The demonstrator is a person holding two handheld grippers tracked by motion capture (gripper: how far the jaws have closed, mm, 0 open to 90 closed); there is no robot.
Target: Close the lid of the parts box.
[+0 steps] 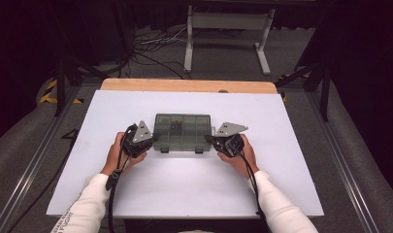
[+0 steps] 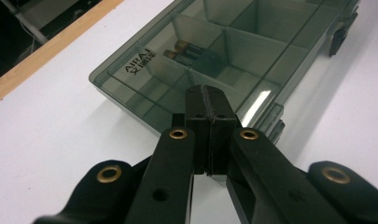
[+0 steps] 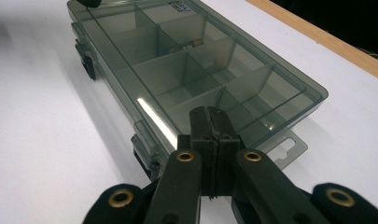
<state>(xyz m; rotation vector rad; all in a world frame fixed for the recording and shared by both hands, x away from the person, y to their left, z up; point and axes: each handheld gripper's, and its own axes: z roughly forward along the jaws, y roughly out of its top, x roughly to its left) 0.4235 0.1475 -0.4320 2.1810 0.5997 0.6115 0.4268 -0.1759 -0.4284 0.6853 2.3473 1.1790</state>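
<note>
1. Compartment box (image 1: 183, 132) (smoky clear plastic, lid down); mid-table on white table (image 1: 136, 194), between both grippers.
2. Left gripper (image 1: 154, 137); jaws clenched, empty, at box's left end.
3. Right gripper (image 1: 209, 139); likewise clenched, empty, at right end.

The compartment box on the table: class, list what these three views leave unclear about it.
- Compartment box, high view: contents too small to identify.
- Left gripper, its own view: shut jaws hide whether the tips touch the lid.
- Right gripper, its own view: the same.
- Near latch: partly covered by the jaws.
</note>
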